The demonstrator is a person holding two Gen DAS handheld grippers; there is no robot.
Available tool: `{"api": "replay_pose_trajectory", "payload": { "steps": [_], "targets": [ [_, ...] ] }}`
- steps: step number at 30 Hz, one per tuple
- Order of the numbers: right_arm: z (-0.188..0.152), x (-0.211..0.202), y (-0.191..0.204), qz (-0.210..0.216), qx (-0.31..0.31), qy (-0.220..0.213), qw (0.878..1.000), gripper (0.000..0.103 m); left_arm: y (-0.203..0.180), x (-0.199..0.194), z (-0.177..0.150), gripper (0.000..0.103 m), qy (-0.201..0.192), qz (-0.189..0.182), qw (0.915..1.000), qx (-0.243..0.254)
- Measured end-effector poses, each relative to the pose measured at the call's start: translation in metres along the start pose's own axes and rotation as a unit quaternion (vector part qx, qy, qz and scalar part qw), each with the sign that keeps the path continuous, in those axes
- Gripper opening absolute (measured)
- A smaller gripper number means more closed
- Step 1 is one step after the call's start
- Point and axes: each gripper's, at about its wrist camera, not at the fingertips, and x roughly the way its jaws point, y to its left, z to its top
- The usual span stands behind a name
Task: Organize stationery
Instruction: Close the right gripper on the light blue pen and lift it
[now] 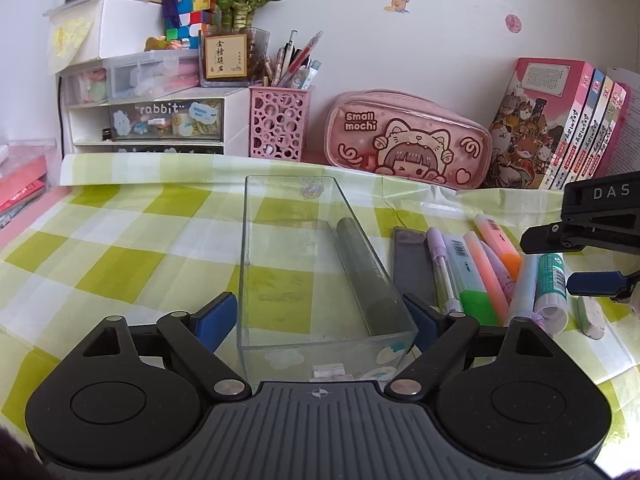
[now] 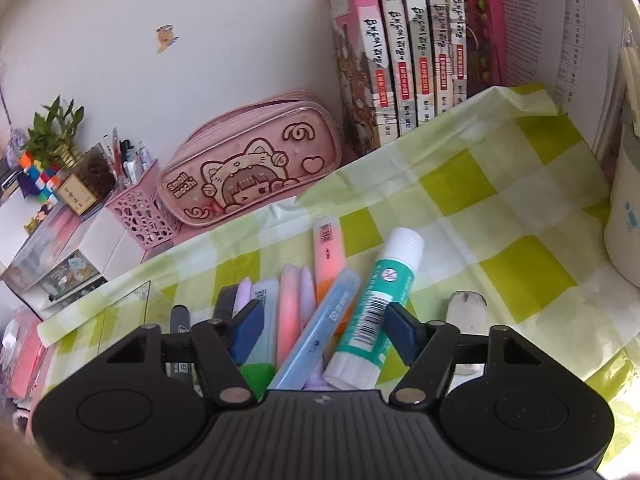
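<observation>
A clear plastic tray lies on the green checked cloth with a dark grey pen inside along its right wall. My left gripper is open, its blue pads on either side of the tray's near end. To the tray's right lies a pile of highlighters, pens and a green-and-white glue stick. My right gripper is open above that pile, its pads on either side of a light blue pen and the glue stick. It shows at the right edge of the left wrist view.
A pink pencil case, a pink pen holder, drawer boxes and standing books line the wall. A white eraser lies right of the glue stick. A white cup stands at far right.
</observation>
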Motion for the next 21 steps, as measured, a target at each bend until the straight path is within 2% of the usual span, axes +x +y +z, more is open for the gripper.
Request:
{"api": "replay_pose_trajectory", "payload": {
  "steps": [1, 3, 8, 10, 12, 15, 19, 21],
  "targets": [
    [0.001, -0.002, -0.003, 0.007, 0.014, 0.001, 1.000, 0.054, 0.001, 0.000, 0.000, 0.079, -0.003, 0.002, 1.0000, 0.005],
    [0.002, -0.005, -0.008, 0.029, 0.031, 0.008, 0.999, 0.052, 0.003, -0.003, -0.001, 0.075, -0.009, 0.010, 0.9998, 0.012],
    [0.005, -0.004, -0.004, 0.029, 0.022, 0.022, 0.999, 0.048, 0.006, -0.017, -0.007, 0.073, -0.019, -0.013, 0.9988, 0.043],
    [0.007, -0.004, 0.000, 0.035, 0.026, 0.033, 0.998, 0.038, 0.007, -0.025, -0.013, 0.073, -0.023, -0.015, 0.9984, 0.050],
    [0.008, -0.007, 0.007, 0.052, 0.020, 0.035, 0.998, 0.037, 0.007, -0.033, -0.021, 0.073, -0.034, -0.008, 0.9982, 0.048],
    [0.006, -0.004, 0.021, 0.023, -0.012, 0.048, 0.998, 0.037, 0.008, -0.040, -0.026, 0.073, -0.044, -0.008, 0.9982, 0.041],
    [-0.001, 0.012, 0.022, 0.001, 0.003, 0.073, 0.997, 0.036, 0.009, -0.044, -0.033, 0.073, -0.062, -0.014, 0.9972, 0.041],
    [-0.005, 0.016, 0.023, -0.008, 0.002, 0.067, 0.998, 0.035, 0.009, -0.046, -0.037, 0.074, -0.072, -0.014, 0.9964, 0.042]
  ]
}}
